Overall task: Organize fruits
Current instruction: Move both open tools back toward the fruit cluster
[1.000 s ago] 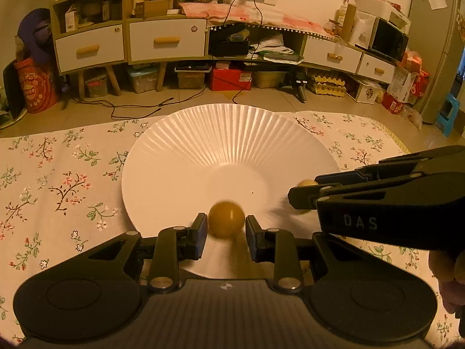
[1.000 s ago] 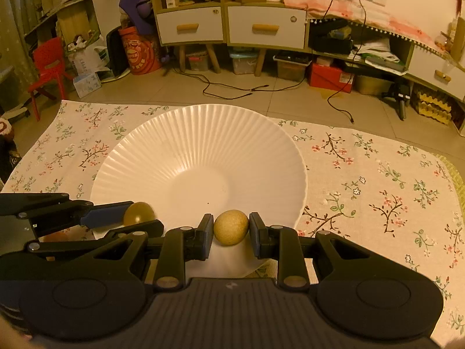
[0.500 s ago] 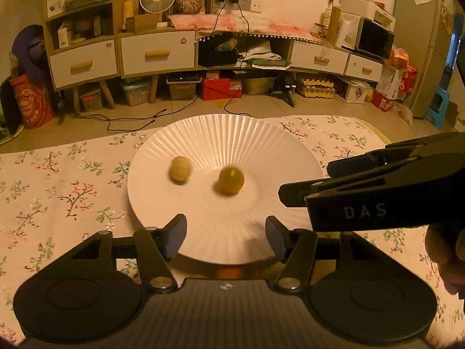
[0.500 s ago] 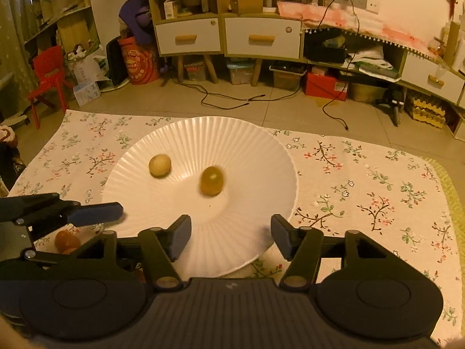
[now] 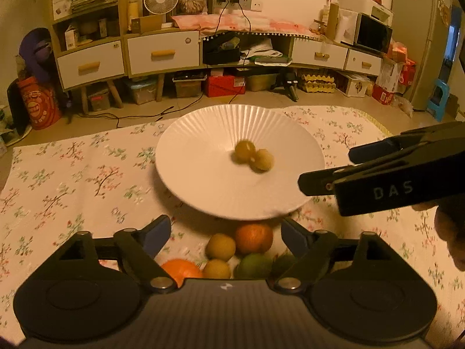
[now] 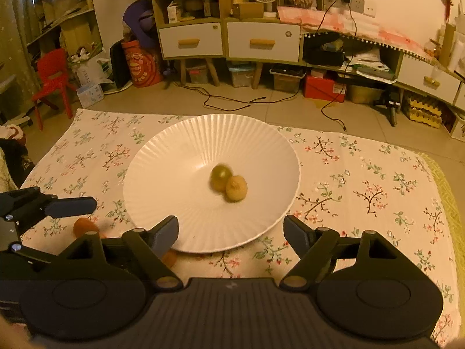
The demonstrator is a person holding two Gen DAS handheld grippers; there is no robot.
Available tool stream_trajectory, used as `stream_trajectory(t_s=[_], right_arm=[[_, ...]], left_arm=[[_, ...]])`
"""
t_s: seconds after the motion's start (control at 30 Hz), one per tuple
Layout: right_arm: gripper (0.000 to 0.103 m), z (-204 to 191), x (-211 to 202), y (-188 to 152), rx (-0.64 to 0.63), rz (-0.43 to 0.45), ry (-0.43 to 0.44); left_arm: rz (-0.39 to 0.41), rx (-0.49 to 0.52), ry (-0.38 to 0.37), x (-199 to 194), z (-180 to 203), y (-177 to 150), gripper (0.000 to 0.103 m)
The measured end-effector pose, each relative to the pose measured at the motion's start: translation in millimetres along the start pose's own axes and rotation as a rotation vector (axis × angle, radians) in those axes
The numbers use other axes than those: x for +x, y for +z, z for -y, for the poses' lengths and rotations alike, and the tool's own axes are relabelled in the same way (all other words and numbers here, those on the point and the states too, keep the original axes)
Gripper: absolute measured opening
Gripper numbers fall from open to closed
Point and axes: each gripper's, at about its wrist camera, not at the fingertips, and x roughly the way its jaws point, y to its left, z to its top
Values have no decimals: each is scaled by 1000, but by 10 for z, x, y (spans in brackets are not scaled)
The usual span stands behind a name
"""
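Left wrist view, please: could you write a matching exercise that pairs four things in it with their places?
Things:
1. plate
2. two small fruits
3. fruit pile
4. right gripper

Places:
A. on the cloth, nearer the camera than the plate
B. inside the plate, side by side
C. at the picture's right edge, jaws opening, empty
D. middle of the floral cloth

Pairs: 1-D, 2-B, 3-A, 4-C

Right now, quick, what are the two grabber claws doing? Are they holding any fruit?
Left gripper: jaws opening, nothing between them, holding no fruit.
Right gripper: jaws opening, nothing between them, holding no fruit.
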Motion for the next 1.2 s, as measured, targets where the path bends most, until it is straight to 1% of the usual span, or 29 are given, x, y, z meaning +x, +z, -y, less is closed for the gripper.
stream_trajectory(t_s=[0.13, 0.2, 0.33, 0.5, 0.67, 0.87, 1.0, 1.07, 1.2], right_arm=[[86, -32, -47, -60, -7, -3, 7], [90, -48, -62, -83, -7, -5, 7], [95, -83, -94, -146, -6, -12, 14], [98, -130, -108, -222, -7, -16, 27], [98, -142, -115, -335, 1, -24, 34], [98, -175, -146, -457, 2, -50, 54], [98, -246, -162, -543, -4, -65, 65], [98, -305, -173, -591, -11, -70, 75], [98, -412, -178, -690, -27, -89, 107]], left_arm=[[-14, 4, 11, -52, -55, -66, 86], [-25, 0, 17, -83, -98, -99, 92], [-31, 0, 34, -167, -166, -165, 97], [-41, -44, 52, -214, -292, -242, 97], [-72, -82, 63, -245, -415, -412, 97], [-118, -112, 59, -343, -564, -555, 97], [-163, -122, 43, -392, -624, -654, 97], [-190, -111, 28, -420, -624, -717, 97], [-214, -84, -6, -488, -619, -823, 97]])
